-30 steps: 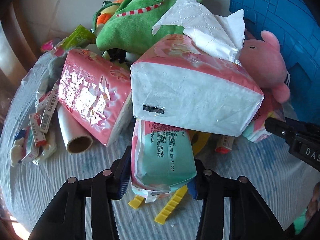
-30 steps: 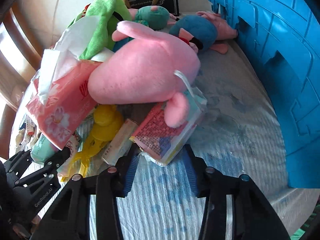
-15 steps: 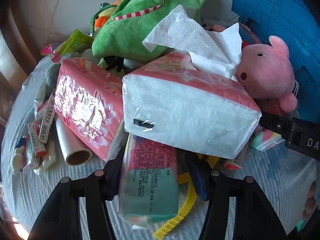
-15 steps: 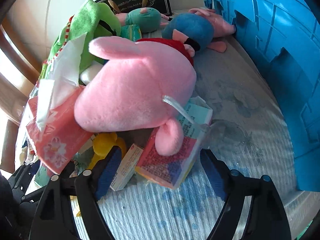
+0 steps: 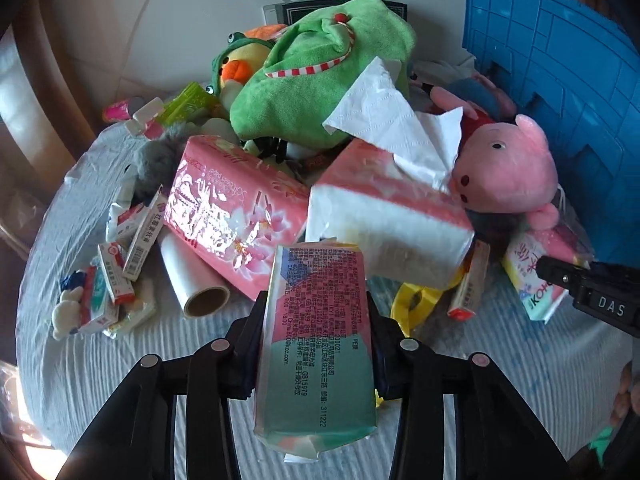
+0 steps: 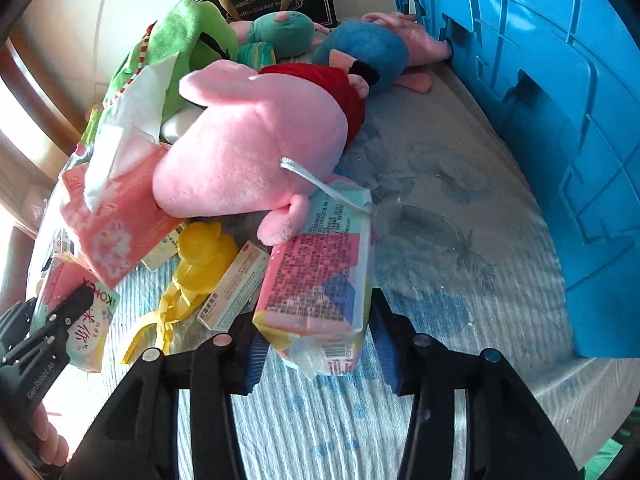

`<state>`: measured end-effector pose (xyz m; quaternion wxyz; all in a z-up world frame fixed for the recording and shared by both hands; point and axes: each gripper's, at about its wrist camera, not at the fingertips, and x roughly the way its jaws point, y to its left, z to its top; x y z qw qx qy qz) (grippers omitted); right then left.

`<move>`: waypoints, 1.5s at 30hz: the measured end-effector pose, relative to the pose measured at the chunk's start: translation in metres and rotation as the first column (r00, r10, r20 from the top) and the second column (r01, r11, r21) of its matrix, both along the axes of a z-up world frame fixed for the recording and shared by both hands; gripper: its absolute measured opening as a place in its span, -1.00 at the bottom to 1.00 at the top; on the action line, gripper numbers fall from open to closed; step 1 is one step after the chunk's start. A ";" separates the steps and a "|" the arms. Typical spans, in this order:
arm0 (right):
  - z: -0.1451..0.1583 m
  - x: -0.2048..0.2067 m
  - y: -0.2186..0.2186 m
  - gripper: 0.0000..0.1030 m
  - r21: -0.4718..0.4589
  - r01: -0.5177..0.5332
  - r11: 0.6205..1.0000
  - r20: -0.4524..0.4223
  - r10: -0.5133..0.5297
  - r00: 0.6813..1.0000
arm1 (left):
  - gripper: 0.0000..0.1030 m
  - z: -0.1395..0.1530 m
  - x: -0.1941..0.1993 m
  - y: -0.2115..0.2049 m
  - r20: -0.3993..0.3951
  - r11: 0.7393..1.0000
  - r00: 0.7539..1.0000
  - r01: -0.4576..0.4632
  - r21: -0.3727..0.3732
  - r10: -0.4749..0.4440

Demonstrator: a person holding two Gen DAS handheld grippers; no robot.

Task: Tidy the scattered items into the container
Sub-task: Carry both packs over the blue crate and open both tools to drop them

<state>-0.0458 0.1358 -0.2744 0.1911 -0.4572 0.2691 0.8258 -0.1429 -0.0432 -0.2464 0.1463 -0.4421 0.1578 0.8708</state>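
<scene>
Both grippers have closed in: the left gripper (image 5: 316,344) now pinches its tissue pack (image 5: 316,340), long axis running forward, while the right gripper (image 6: 316,344) straddles another pack (image 6: 316,292), blue crate (image 6: 560,140) to its right.

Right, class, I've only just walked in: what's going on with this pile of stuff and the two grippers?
A person is tidying a heap of plush toys, tissue packs and small boxes into the blue crate. The left gripper is shut on a green-and-pink tissue pack, lifted off the cloth. The right gripper has its fingers either side of another small tissue pack, which lies partly under the pink pig plush; whether it is clamped is unclear. Nothing visible has reached the crate yet.
</scene>
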 end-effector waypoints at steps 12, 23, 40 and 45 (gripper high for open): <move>0.076 0.026 -0.041 -0.17 0.140 -0.063 0.988 -0.157 0.085 0.984 | -0.21 0.071 0.014 -0.004 -0.153 0.997 0.988 0.022 0.076 -0.011; 0.148 0.000 -0.032 -0.17 0.279 -0.054 0.959 -0.277 0.135 0.951 | -0.21 0.116 0.007 0.020 -0.234 0.990 0.971 0.074 0.119 -0.045; 0.258 0.053 0.060 -0.17 0.434 0.160 0.886 -0.367 0.012 0.930 | -0.21 0.208 -0.012 0.151 -0.290 0.952 0.937 0.251 0.174 -0.194; 0.290 0.089 0.106 -0.17 0.472 0.259 0.842 -0.393 -0.062 0.917 | -0.20 0.247 -0.002 0.207 -0.346 0.922 0.900 0.342 0.184 -0.265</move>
